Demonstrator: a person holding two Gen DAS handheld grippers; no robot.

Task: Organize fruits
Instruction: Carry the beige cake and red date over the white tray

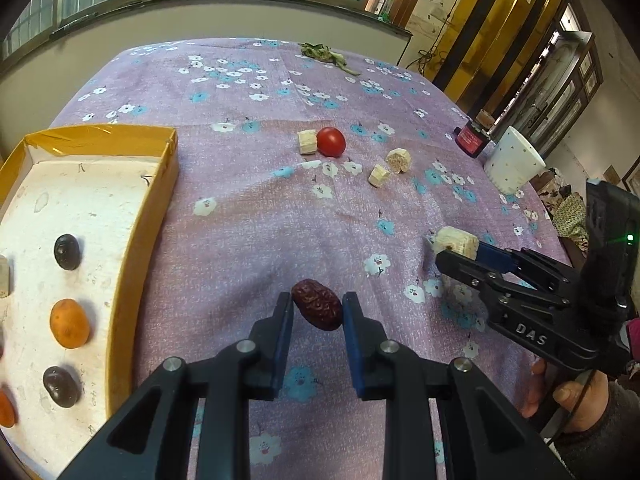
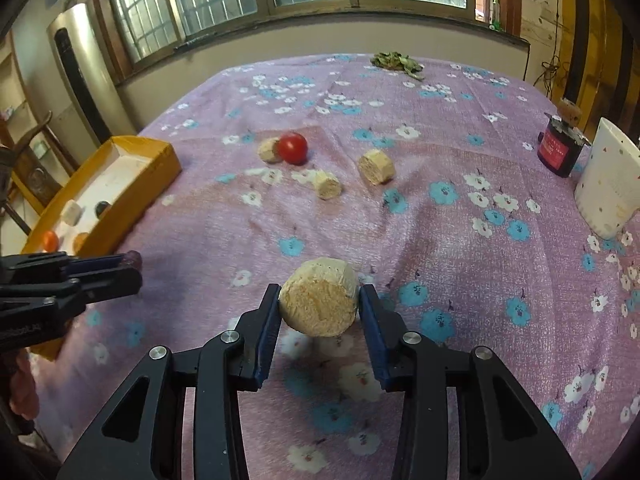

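My left gripper (image 1: 316, 304) is shut on a wrinkled dark red date (image 1: 317, 309), held above the cloth just right of the yellow box (image 1: 144, 216). My right gripper (image 2: 320, 300) is shut on a pale cylindrical fruit chunk (image 2: 320, 300), also lifted off the cloth. Each gripper shows in the other's view: the right one (image 1: 452, 248) with its chunk (image 1: 456, 242), the left one (image 2: 134, 266) with the date (image 2: 134, 258). Farther back a red tomato (image 1: 331, 142) lies among three pale chunks (image 1: 307, 142) (image 1: 399, 159) (image 1: 379, 176). The box holds dark and orange fruits (image 1: 69, 323).
A purple flowered cloth (image 1: 248, 240) covers the table. A white cup (image 2: 612, 188) and a red-and-black jar (image 2: 558, 148) stand at the right edge. Dried green leaves (image 2: 396, 60) lie at the far edge. A hand (image 1: 572, 400) holds the right gripper's handle.
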